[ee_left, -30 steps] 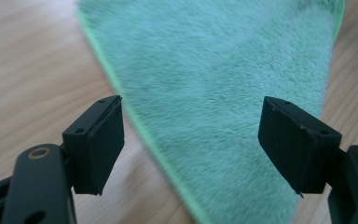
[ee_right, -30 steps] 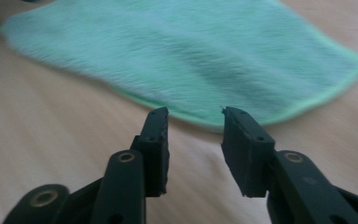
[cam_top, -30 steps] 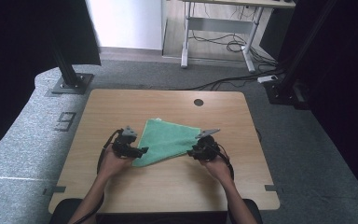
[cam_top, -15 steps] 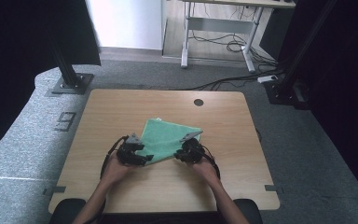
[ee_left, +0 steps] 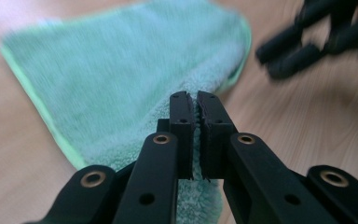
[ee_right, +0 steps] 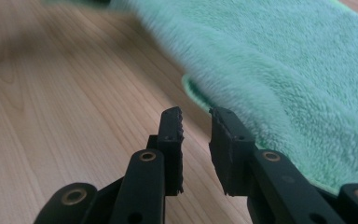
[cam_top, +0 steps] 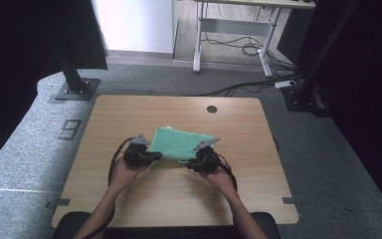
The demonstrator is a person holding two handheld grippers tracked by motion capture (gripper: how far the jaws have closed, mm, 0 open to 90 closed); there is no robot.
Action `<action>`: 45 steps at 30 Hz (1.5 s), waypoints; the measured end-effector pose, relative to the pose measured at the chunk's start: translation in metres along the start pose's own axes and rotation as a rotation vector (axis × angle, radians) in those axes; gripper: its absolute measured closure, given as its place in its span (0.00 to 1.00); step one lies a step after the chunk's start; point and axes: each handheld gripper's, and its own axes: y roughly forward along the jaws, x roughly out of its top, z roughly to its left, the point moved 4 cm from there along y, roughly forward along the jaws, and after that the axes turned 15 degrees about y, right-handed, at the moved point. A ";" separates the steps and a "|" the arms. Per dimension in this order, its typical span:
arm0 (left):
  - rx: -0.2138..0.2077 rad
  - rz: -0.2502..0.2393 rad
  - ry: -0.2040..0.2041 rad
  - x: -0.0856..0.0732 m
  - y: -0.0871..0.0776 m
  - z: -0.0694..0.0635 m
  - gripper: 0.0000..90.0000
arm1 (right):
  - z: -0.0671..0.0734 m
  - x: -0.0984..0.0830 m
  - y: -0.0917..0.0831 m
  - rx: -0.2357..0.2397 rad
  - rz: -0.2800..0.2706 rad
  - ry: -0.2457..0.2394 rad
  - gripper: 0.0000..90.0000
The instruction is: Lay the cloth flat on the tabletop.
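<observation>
A green towel [cam_top: 181,142] lies on the wooden table [cam_top: 129,114], a little nearer than its middle. My left gripper [cam_top: 154,157] sits at the towel's near left corner. In the left gripper view its jaws [ee_left: 196,98] have just been closing and now pinch a fold of the towel [ee_left: 121,70]. My right gripper [cam_top: 191,162] is at the towel's near right edge. Its jaws [ee_right: 196,114] have been closing and stand a narrow gap apart, nothing between them, the towel's hem [ee_right: 284,70] just beyond and to their right.
A round cable hole [cam_top: 212,108] sits near the table's far edge. Black stand bases rest on the grey floor at the far left [cam_top: 74,89] and far right [cam_top: 303,97]. A desk frame with cables [cam_top: 234,45] stands behind. The right gripper [ee_left: 307,46] appears blurred in the left gripper view.
Both hands have come inward along the towel's near edge, the right one leftward. The left gripper has shut on the towel's corner and lifted slightly. The towel now looks narrower.
</observation>
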 end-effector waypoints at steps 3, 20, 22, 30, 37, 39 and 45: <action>-0.007 0.015 -0.018 0.008 0.002 0.010 0.94 | 0.006 0.003 0.006 0.007 0.007 -0.022 0.77; -0.024 0.037 -0.059 0.011 0.015 0.020 0.93 | 0.007 0.019 0.042 -0.041 0.047 -0.079 0.77; -0.023 0.041 -0.066 0.010 0.017 0.022 0.93 | 0.004 0.015 0.050 -0.056 0.070 -0.070 0.92; -0.015 0.052 -0.080 -0.001 0.013 0.024 0.92 | 0.004 0.006 0.023 -0.025 0.048 -0.040 0.97; -0.053 0.064 -0.064 -0.012 0.010 0.013 0.78 | -0.005 -0.011 -0.018 -0.021 0.027 -0.019 0.96; -0.067 0.058 -0.031 -0.016 0.006 0.004 0.57 | -0.014 -0.026 -0.030 -0.037 0.035 -0.005 0.96; -0.045 0.073 0.003 -0.026 0.000 0.001 0.38 | -0.031 -0.054 -0.051 -0.070 0.047 0.036 0.88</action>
